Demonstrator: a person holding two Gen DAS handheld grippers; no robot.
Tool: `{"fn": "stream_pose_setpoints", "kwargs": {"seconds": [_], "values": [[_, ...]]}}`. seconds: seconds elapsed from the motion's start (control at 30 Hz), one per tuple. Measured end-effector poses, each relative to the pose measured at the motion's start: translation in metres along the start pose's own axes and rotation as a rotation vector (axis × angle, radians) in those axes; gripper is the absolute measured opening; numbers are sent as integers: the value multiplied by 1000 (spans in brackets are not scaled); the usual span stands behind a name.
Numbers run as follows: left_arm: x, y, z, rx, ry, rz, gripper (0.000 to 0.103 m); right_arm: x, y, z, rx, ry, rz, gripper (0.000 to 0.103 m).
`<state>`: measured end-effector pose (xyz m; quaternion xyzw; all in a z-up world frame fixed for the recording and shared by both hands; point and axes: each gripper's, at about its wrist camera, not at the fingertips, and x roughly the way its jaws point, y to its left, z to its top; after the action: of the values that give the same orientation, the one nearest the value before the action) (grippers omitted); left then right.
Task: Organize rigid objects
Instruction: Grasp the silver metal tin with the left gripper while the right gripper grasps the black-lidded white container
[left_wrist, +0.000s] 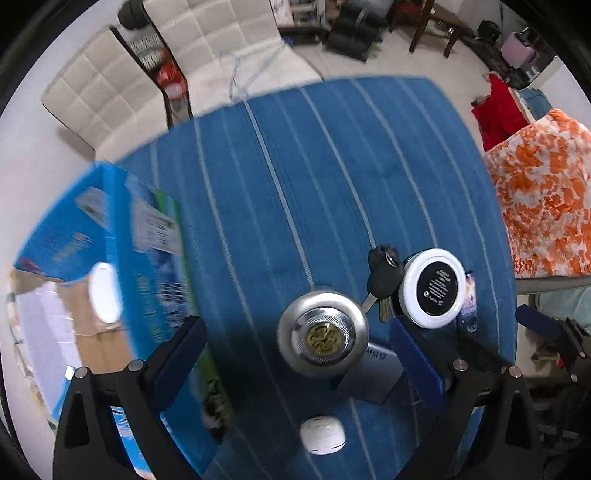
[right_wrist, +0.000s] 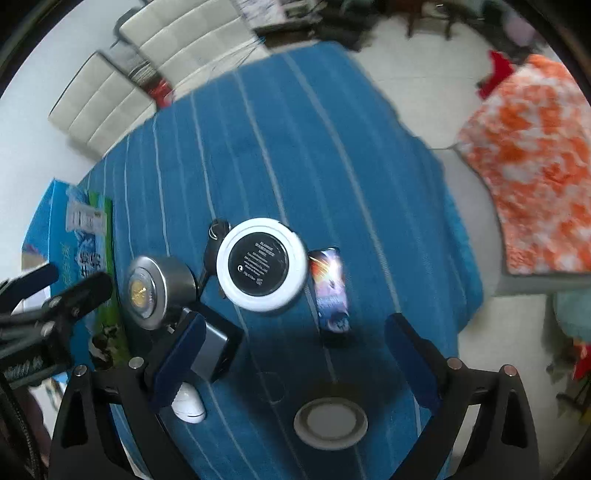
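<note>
Doorknob (left_wrist: 323, 332) sits on the blue striped cloth (left_wrist: 295, 184) between the wide-open, empty left gripper (left_wrist: 299, 354) fingers, right gripper (right_wrist: 295, 362) also gaping, holding nothing, white compact (right_wrist: 262, 264) beyond, label too blurry except "Made in Korea", keys (left_wrist: 384, 275) beside it.

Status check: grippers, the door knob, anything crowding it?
Left gripper open, framing the door knob, not gripping. Right gripper open, empty. Crowding the knob: keys, white round case, grey box; contact unclear.
</note>
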<state>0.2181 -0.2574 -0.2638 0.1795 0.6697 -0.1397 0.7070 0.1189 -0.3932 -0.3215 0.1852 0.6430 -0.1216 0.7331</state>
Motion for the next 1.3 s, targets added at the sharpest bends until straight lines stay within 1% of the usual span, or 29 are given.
{"fn": "stream_pose_setpoints", "kwargs": {"seconds": [0.13,0.2,0.33,0.4,0.47,0.5,0.53,0.6,0.63,0.67,0.73,0.77,0.8,0.9,0.93,1.0,1.07,1.2,1.3], "values": [[27,-5,4,-9,72,-6,100,19,16,8,-148,29,18,100],[39,-6,3,-19,106,-19,100,31,23,11,-189,50,21,100],[53,-5,2,-21,141,-2,101,55,31,21,-223,68,0,99],[58,-3,2,-36,152,-18,101,64,32,24,-232,70,-13,99],[60,-1,2,-47,154,-38,99,65,34,26,-252,41,-50,97],[59,-2,1,-46,150,-43,98,66,34,26,-253,41,-62,94],[59,-4,0,-37,147,-48,94,66,34,27,-262,32,-79,91],[58,-9,-1,-25,149,-54,86,64,32,27,-264,24,-85,88],[58,-11,1,-27,149,-61,79,63,32,28,-261,24,-91,86],[57,-14,2,-30,149,-67,75,61,31,28,-256,23,-95,84],[55,-23,4,-24,141,-65,70,57,25,32,-235,26,-97,83],[55,-25,5,-16,144,-61,70,57,23,34,-223,32,-90,83],[56,-27,16,-12,158,-65,70,57,23,34,-218,36,-85,83],[66,-27,19,-19,244,-92,71,59,21,34,-245,44,-99,83],[69,-28,20,-19,260,-100,70,59,22,33,-264,44,-110,84],[73,-29,18,-9,247,-89,72,61,27,31,-290,42,-131,84],[75,-33,17,-7,243,-88,70,61,30,27,-299,41,-148,84],[77,-34,18,-11,232,-93,69,51,24,21,-269,41,-125,83],[74,-22,22,-35,208,-93,69,45,21,21,-258,29,-118,83]]}}
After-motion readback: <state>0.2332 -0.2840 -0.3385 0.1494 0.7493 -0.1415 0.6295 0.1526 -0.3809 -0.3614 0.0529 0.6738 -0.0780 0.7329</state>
